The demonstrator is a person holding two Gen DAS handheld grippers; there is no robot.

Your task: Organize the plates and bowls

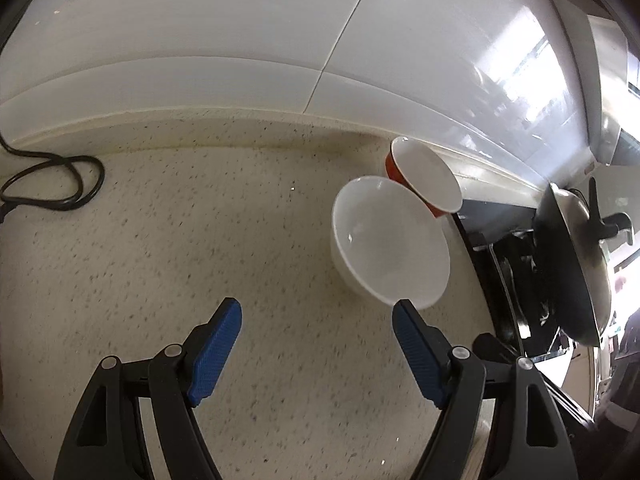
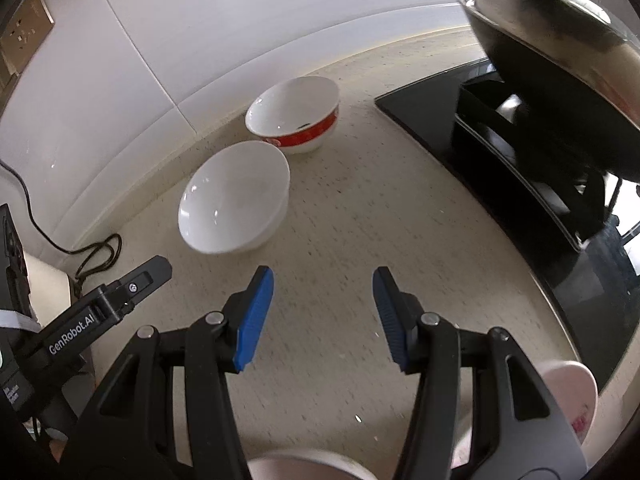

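While both jaws gape empty, a glossy plain white bowl (image 2: 236, 196) touching a red-banded bowl (image 2: 296, 114) on speckled counter (image 2: 340, 232).

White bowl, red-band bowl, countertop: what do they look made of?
White bowl: likely glazed ceramic or porcelain; glossy, with sharp light glints inside.
Red-band bowl: probably the same glazed ceramic, white with a printed red band outside; could be melamine.
Countertop: cream with dark speckles, matte to satin; looks like stone or composite, can't tell which.

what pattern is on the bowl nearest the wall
White inside, with a red band around the outside of the bowl; clearest in the right wrist view.
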